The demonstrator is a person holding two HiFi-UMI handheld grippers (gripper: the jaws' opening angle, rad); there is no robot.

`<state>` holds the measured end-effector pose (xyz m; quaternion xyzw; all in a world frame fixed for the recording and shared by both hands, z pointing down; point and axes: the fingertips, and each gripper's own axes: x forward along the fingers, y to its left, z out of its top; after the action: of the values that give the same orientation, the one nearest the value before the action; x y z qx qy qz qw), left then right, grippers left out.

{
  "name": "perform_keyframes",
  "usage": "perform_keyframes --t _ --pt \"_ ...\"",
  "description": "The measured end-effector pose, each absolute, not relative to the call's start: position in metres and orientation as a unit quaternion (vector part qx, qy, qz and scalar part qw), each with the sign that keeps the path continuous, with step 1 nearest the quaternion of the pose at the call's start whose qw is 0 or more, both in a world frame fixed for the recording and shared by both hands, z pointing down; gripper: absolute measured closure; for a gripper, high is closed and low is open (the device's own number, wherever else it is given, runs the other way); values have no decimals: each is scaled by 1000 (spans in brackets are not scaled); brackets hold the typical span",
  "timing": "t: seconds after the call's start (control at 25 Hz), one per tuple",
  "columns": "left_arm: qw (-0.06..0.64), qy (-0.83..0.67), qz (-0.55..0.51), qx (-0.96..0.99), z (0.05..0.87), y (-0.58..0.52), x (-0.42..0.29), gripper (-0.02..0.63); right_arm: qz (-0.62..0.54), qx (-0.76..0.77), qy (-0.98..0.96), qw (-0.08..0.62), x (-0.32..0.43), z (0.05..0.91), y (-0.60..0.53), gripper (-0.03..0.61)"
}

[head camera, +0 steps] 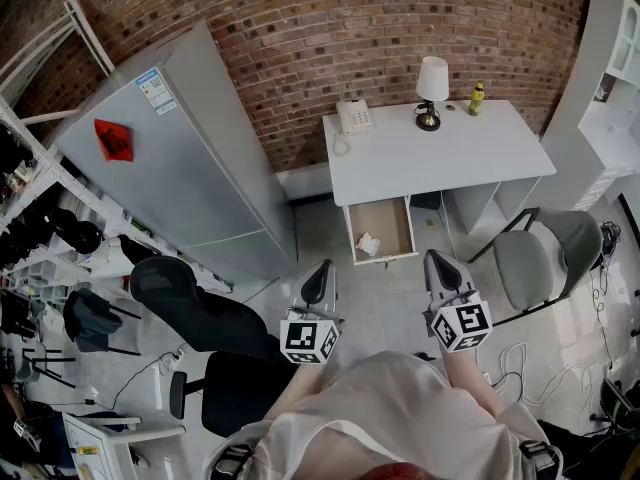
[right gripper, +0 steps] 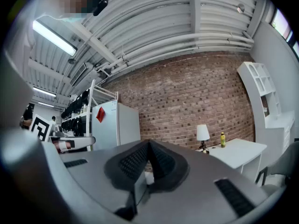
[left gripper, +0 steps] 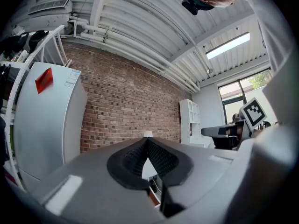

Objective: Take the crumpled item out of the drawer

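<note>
The white desk (head camera: 440, 158) has its wooden drawer (head camera: 399, 230) pulled open towards me. A crumpled white item (head camera: 368, 243) lies in the drawer near its front left. My left gripper (head camera: 320, 270) is held low, short of the drawer's front and to its left, with its jaws shut and empty. My right gripper (head camera: 436, 262) hovers just right of the drawer's front corner, also shut with nothing held. In the left gripper view the left gripper (left gripper: 147, 142) points at the brick wall. In the right gripper view the right gripper (right gripper: 149, 144) likewise shows its pads pressed together.
A grey fridge (head camera: 190, 158) stands left of the desk. A black office chair (head camera: 195, 313) sits at my left and a grey chair (head camera: 550, 258) at my right. On the desk are a phone (head camera: 353, 116), a lamp (head camera: 432, 83) and a yellow bottle (head camera: 477, 98).
</note>
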<state>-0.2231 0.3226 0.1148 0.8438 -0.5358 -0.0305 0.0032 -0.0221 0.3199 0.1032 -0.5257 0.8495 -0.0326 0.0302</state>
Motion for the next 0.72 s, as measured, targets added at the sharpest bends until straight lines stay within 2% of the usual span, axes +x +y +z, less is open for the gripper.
perform_keyframes --t 0.72 --pt "-6 -534 -40 845 109 313 -216 604 -39 -551 832 48 -7 102 313 577"
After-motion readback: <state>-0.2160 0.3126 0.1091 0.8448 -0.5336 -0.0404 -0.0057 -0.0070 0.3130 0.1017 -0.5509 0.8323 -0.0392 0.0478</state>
